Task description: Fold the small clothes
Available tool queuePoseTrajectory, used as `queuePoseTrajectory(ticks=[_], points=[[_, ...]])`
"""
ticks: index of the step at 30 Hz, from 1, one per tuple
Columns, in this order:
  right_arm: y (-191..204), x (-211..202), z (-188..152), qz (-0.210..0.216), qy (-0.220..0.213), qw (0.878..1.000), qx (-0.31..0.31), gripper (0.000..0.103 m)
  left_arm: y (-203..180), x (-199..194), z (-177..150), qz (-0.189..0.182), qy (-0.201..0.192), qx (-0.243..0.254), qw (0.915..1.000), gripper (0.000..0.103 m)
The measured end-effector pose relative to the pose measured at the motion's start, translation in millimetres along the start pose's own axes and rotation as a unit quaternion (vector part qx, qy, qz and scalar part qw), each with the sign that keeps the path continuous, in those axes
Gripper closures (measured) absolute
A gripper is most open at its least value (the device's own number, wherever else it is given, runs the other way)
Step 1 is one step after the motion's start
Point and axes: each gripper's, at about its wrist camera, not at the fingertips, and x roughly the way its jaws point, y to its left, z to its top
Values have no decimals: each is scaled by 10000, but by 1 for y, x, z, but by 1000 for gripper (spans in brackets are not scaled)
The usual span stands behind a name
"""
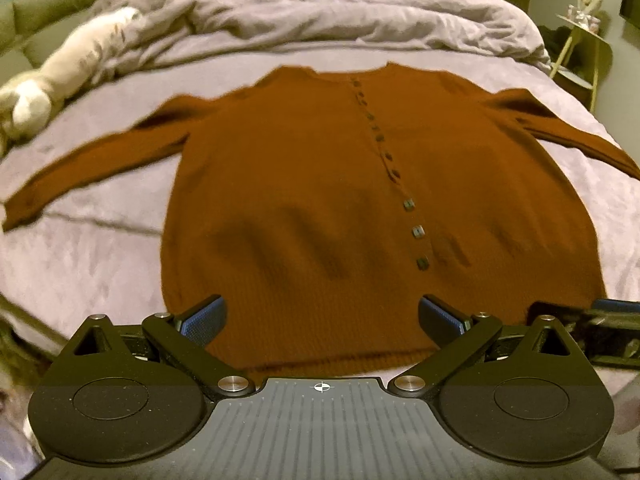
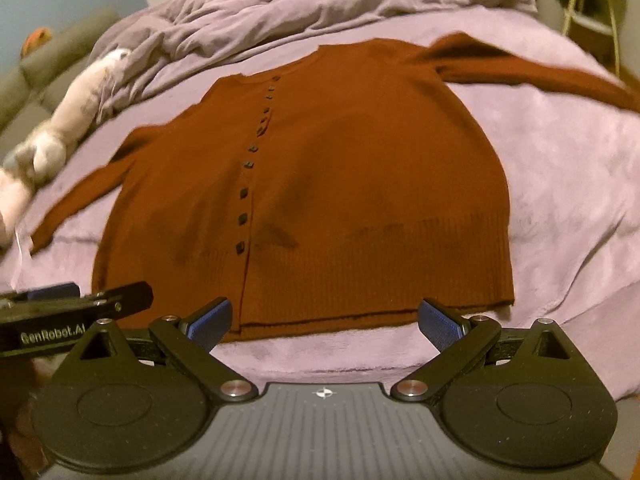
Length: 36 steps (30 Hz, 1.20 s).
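Note:
A rust-brown buttoned cardigan [image 1: 320,184] lies flat and face up on the lilac bed, sleeves spread to both sides, hem toward me. It also shows in the right wrist view [image 2: 340,184]. My left gripper [image 1: 322,320] is open and empty, its jaws wide apart just above the hem's left half. My right gripper [image 2: 324,320] is open and empty, hovering at the hem's right half. The right gripper shows at the right edge of the left wrist view [image 1: 600,320]. The left gripper shows at the left edge of the right wrist view [image 2: 76,304].
A crumpled lilac duvet [image 1: 320,12] is bunched at the far end of the bed. A white plush toy [image 1: 76,68] lies along the left side. A green sofa [image 1: 44,4] stands far left and a small side table [image 1: 584,44] far right.

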Motion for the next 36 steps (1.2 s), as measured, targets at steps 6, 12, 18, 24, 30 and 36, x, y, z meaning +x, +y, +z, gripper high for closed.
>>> queuePoseTrajectory(ticks=[6,12,18,24,30,36], points=[[-50,-4,27,305,-748,9945,672,4,7,17,26,202,-368,132,9990,0],[-156,6,86,57,-1613,9666,1989,10,20,52,57,253,-388,-206,9987,0],[-277,41,126,-50,-1741,9110,3737,51,18,97,76,405,-67,-265,9988,0],[-353,67,127,11,-2225,8410,4931,51,15,126,83,415,89,-245,9988,0],[-378,83,140,-158,-2633,8279,4949,70,23,143,83,400,154,-442,9981,0],[-363,85,180,-1223,-2338,8787,3979,97,42,141,92,303,134,-580,9978,0]])
